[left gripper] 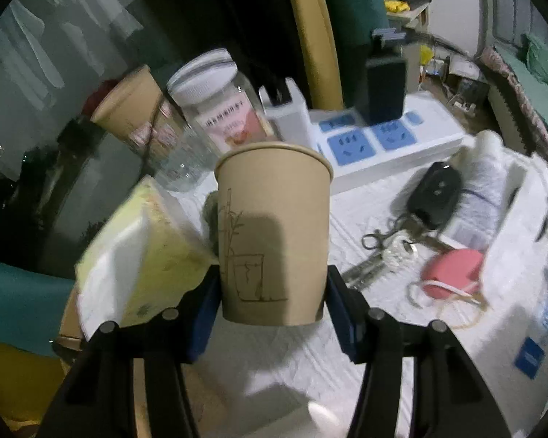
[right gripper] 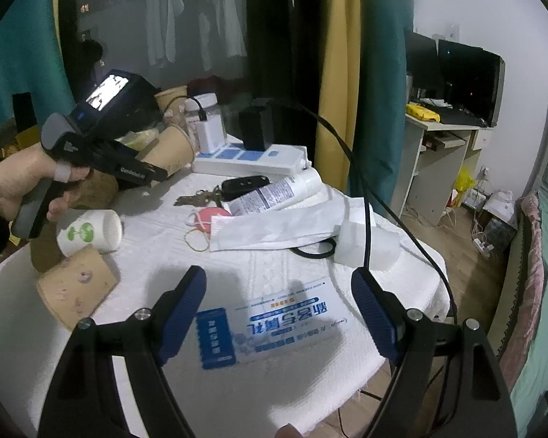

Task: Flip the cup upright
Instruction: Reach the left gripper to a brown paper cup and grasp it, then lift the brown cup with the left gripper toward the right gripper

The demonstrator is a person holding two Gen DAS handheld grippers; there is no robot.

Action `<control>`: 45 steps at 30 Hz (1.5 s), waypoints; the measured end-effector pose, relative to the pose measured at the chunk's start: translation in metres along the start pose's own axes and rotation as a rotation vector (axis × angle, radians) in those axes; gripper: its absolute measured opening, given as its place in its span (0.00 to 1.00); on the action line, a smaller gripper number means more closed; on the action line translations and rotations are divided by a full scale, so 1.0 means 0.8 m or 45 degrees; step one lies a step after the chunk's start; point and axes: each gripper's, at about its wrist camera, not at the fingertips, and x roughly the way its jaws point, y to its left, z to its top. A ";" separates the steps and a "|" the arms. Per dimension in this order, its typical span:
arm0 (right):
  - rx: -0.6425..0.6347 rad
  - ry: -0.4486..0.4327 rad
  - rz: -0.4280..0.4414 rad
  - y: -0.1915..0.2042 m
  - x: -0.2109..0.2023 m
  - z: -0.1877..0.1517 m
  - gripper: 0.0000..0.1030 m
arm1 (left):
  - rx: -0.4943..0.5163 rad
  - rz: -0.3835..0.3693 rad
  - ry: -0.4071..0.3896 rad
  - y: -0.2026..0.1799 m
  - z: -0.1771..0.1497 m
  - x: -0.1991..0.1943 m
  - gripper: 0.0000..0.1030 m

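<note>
the left gripper [left gripper: 272, 292] is clamped on the brown paper cup [left gripper: 274, 233], its blue pads pressing the cup's lower wall from both sides. in the left wrist view the wide rolled rim sits at the far end and the narrow base at the near end, between the jaws; from the right wrist view the cup [right gripper: 171, 149] juts out tilted over the far left part of the counter [right gripper: 274, 372]. whether it counts as upright yet i cannot tell. the right gripper [right gripper: 279, 314] hangs with its jaws apart over a blue-and-white packet [right gripper: 274, 325], holding nothing

the thin paper wall is the main risk: too hard a squeeze could dent it, too light and the cup could slip during the turn. the grip is low near the base, so the rim end may swing wide and knock the glass jar [left gripper: 215, 109] or the yellow tissue pack [left gripper: 142, 255] just beside it. the landing area is crowded, with keys [left gripper: 391, 252], a pink tape [left gripper: 453, 273] and the power strip [left gripper: 391, 142] near, so the base could land on something uneven and tip once released
</note>
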 end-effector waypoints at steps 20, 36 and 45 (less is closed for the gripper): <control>0.024 -0.049 0.201 0.126 -0.171 -0.101 0.77 | -0.498 -0.396 -0.172 0.040 -0.320 -0.299 0.54; -0.025 0.162 0.353 0.211 -0.182 -0.186 0.77 | -1.266 -0.663 0.008 0.007 -0.601 -0.262 0.56; -0.067 0.212 0.340 0.220 -0.172 -0.182 0.77 | -1.278 -0.680 0.023 0.001 -0.600 -0.246 0.76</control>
